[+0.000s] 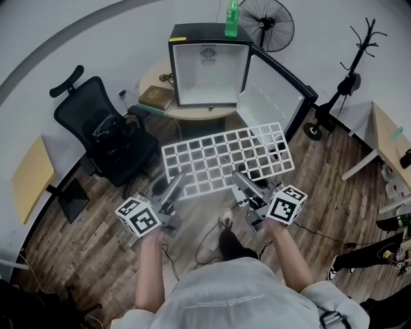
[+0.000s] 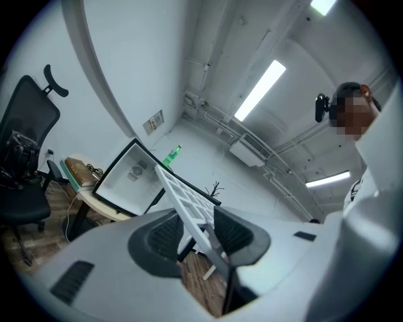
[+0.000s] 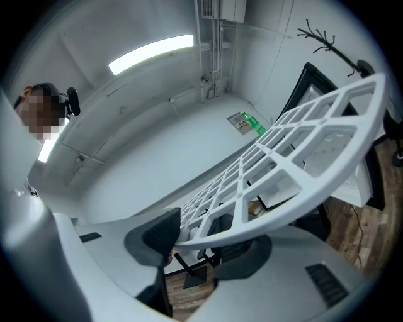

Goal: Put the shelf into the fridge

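A white grid shelf [image 1: 226, 159] hangs level in the air in front of the open mini fridge [image 1: 209, 72], held by its near edge. My left gripper [image 1: 177, 181] is shut on the shelf's near left edge. My right gripper [image 1: 239, 178] is shut on the near edge further right. In the left gripper view the shelf [image 2: 189, 204] runs edge-on between the pads toward the fridge [image 2: 129, 179]. In the right gripper view the shelf [image 3: 283, 173] spreads up and right from the jaws. The fridge cavity is white and bare, its door [image 1: 277, 96] swung open to the right.
The fridge stands on a round wooden table [image 1: 154, 90] with a book [image 1: 157, 97] beside it and a green bottle [image 1: 231, 19] on top. A black office chair [image 1: 106, 132] stands left, a fan [image 1: 270, 22] behind, a coat stand [image 1: 350, 77] right. Cables lie on the wooden floor.
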Demonstrator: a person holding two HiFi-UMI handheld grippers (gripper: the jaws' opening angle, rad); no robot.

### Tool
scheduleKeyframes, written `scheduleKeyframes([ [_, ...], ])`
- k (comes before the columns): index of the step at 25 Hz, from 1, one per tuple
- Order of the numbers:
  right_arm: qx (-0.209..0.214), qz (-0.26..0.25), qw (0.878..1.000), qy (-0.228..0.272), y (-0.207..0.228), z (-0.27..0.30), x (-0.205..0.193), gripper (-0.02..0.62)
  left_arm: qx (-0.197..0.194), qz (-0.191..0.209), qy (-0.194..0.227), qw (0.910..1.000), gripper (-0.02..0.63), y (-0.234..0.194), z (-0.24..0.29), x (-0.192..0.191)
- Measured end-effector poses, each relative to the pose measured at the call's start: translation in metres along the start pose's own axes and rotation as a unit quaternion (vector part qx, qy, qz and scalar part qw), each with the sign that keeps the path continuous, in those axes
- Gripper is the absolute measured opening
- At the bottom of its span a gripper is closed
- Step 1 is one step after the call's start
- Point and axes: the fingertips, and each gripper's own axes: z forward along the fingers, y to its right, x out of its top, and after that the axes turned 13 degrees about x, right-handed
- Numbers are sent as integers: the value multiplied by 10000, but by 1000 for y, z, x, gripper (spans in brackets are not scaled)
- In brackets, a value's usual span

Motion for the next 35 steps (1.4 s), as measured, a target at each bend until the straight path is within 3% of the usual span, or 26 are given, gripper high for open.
scheduleKeyframes([
  [5,110,51,9999,-85,86,42,48,187,205,-35,-28,9998,138,-37,90,32],
  [11,220,167,9996,-69,134,58,64,187,351,-7,104,9993,138,-57,133,41],
  [17,366,386,9979,-361,232,116,115,187,723,-182,142,9971,138,-106,227,80],
  [25,417,590,9964,-438,260,134,119,187,976,-301,184,9946,138,-124,247,86],
  [30,129,869,9953,-411,322,180,127,187,947,-486,-114,9943,138,-181,305,111],
  [35,-133,756,9966,-298,347,207,128,187,712,-515,-285,9957,138,-216,331,123],
])
